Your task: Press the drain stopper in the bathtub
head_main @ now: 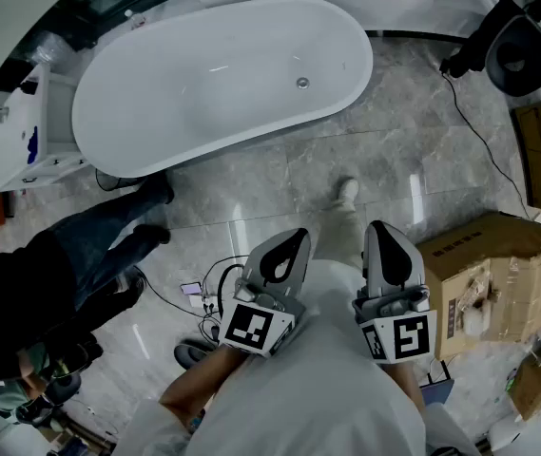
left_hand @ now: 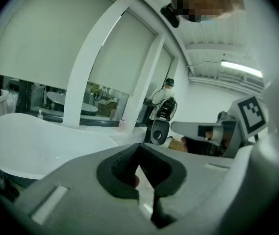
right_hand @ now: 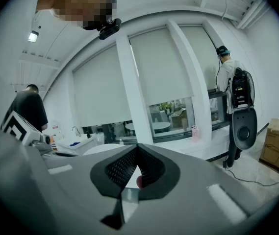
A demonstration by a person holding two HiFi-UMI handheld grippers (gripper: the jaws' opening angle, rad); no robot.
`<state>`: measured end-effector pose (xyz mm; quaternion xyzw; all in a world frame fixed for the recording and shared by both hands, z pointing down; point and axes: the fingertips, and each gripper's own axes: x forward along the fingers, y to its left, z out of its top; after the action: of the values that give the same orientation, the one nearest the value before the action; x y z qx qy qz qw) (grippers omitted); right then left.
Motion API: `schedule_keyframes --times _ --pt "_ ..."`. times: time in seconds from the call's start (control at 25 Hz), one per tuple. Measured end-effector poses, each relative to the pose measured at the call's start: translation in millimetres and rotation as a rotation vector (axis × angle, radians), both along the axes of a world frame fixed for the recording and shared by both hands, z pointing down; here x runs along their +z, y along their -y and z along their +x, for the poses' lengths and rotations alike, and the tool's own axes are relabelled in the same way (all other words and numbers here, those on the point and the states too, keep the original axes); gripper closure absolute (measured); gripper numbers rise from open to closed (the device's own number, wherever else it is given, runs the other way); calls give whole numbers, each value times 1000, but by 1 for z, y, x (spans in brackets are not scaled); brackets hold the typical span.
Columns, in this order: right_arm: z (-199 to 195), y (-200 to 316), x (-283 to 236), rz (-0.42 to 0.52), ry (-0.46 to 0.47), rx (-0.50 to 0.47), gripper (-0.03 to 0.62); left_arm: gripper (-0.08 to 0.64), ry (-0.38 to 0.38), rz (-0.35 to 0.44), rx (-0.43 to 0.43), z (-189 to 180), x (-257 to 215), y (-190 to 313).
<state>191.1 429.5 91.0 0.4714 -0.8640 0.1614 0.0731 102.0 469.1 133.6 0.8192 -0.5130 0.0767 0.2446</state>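
Observation:
The white oval bathtub stands on the grey marble floor at the top of the head view. Its small round metal drain stopper sits in the tub's bottom towards the right end. Both grippers are held close to my body, well short of the tub. My left gripper is shut with nothing in it, and so is my right gripper. In the left gripper view the jaws point over the tub. The right gripper looks towards the windows, and only a sliver of tub shows there.
A person in dark clothes stands at the left beside a white washbasin unit. Cardboard boxes stand at the right. Cables lie on the floor by my feet. A black device with a cord is at the top right.

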Motion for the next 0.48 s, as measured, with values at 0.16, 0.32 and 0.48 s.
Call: schedule_keyframes --times 0.16,0.32,0.48 --pt "-60 -90 0 -13 5 -13 588 557 51 96 43 -37 -24 -81" --pt "-113 -164 -28 52 -55 -69 588 557 19 136 11 -83 -46 -144" --pt "-118 -186 -45 67 -16 -46 588 557 36 152 45 -88 -56 -168"
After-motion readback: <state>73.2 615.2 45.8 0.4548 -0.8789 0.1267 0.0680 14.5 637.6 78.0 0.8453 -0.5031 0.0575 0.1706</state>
